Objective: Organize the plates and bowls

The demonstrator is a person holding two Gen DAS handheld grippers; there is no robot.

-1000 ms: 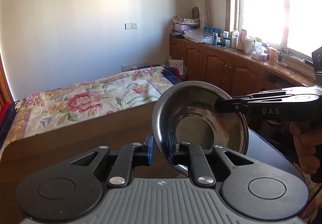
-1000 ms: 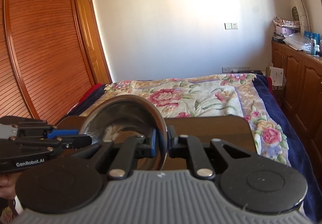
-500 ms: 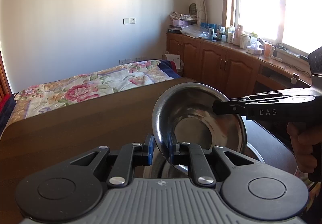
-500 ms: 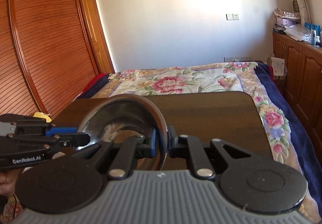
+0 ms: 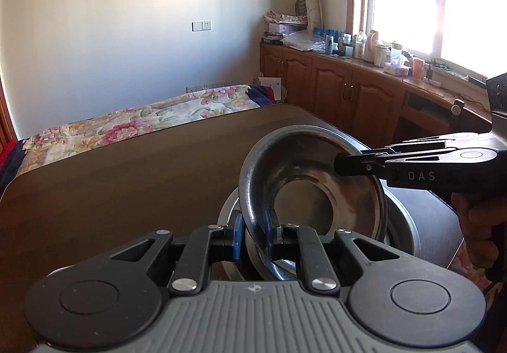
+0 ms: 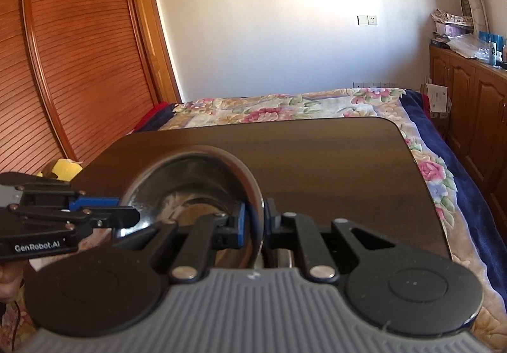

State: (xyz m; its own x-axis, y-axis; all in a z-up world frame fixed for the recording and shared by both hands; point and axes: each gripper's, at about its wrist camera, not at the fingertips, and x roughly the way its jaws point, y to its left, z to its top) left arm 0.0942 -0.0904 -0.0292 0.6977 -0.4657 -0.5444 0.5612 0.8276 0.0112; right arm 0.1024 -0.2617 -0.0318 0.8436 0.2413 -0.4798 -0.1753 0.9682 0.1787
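Steel bowl (image 5: 312,191) is pinched at opposite rims by left gripper (image 5: 253,234) and right gripper (image 6: 253,223), directly above a bigger bowl (image 5: 402,226) on the table (image 5: 126,182).

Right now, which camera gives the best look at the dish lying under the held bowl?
The left wrist view. There the lower dish shows its rim and wall beneath the bowl, which both grippers, left and right, pinch by the rim. The right wrist view shows only a sliver of it behind the fingers; the bowl and gripper hide the rest.
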